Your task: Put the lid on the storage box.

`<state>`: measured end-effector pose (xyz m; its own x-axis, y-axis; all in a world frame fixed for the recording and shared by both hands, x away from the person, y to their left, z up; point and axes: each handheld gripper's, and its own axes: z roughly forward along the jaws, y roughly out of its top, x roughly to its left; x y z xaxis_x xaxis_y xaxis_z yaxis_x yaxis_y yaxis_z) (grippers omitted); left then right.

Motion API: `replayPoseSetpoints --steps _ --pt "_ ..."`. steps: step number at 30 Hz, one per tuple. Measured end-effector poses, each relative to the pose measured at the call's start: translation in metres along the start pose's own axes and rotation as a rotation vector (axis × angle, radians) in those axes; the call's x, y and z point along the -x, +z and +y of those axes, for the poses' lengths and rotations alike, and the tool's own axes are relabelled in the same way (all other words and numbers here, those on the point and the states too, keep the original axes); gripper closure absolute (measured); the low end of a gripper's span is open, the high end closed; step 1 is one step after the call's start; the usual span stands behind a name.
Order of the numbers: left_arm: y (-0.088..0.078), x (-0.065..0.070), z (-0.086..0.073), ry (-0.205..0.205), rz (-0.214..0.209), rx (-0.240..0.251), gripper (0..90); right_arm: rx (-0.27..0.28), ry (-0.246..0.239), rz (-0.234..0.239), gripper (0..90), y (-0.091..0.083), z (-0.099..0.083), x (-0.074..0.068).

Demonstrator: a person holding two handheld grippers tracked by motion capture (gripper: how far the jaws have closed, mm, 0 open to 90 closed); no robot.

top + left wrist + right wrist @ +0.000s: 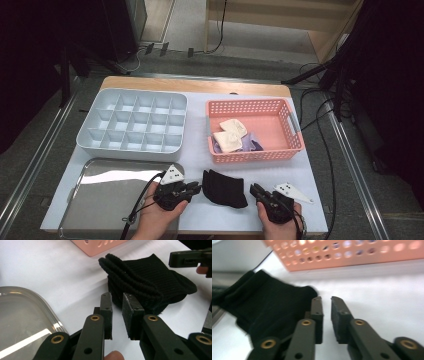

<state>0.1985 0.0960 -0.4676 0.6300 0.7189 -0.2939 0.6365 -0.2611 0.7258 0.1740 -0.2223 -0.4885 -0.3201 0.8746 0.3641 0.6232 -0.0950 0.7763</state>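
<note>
Both hands rest low at the near table edge, each gripper pointing inward at the folded black sock (224, 188) lying between them on the white table (195, 155), in front of the pink basket (255, 131). The left gripper (196, 188) has its jaws a narrow gap apart, holding nothing, tips just beside the sock. The right gripper (253, 188) likewise has a slim empty gap, its tips at the sock's other edge.

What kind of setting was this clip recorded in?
Probably a lab or data-collection workspace, not a home: a small table set with a divided tray and pink basket, dark stands alongside, and cables across grey carpet.
</note>
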Motion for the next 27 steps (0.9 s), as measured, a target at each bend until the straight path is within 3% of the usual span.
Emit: replayPoseSetpoints --steps 4,8,10,12,15,18,21,24,26,27 --pt "-0.002 -0.003 0.001 -0.007 0.005 0.010 78.9 0.022 -0.003 0.053 66.7 -0.008 0.001 -0.006" --pt "-0.002 -0.005 -0.001 -0.010 0.007 0.014 78.9 0.032 -0.013 0.052 50.5 -0.010 -0.006 -0.020" --pt "-0.004 -0.005 -0.002 -0.014 0.009 0.019 78.8 0.018 -0.035 0.044 47.7 -0.007 -0.010 -0.026" --pt "-0.005 -0.005 -0.002 -0.015 0.008 0.025 78.7 -0.022 -0.033 0.046 51.5 -0.002 -0.014 -0.031" --pt "-0.006 -0.004 -0.002 -0.014 0.006 0.033 78.8 -0.074 -0.067 0.064 70.1 0.006 -0.018 -0.035" --pt "-0.006 -0.002 -0.002 -0.015 -0.007 0.041 78.7 -0.066 -0.078 0.051 81.2 0.005 -0.015 -0.034" --pt "-0.005 -0.001 -0.002 -0.015 -0.014 0.039 78.7 -0.039 -0.111 0.015 82.9 0.001 -0.010 -0.029" --pt "-0.003 0.000 -0.003 -0.010 -0.015 0.034 78.7 -0.010 -0.104 -0.019 82.1 -0.003 -0.005 -0.018" --pt "-0.001 0.000 -0.004 -0.014 -0.016 0.030 78.6 -0.014 -0.092 -0.038 69.3 -0.003 -0.004 -0.010" --pt "0.000 0.000 -0.004 -0.011 -0.016 0.026 78.6 0.003 -0.096 -0.070 64.0 -0.003 -0.004 -0.008"
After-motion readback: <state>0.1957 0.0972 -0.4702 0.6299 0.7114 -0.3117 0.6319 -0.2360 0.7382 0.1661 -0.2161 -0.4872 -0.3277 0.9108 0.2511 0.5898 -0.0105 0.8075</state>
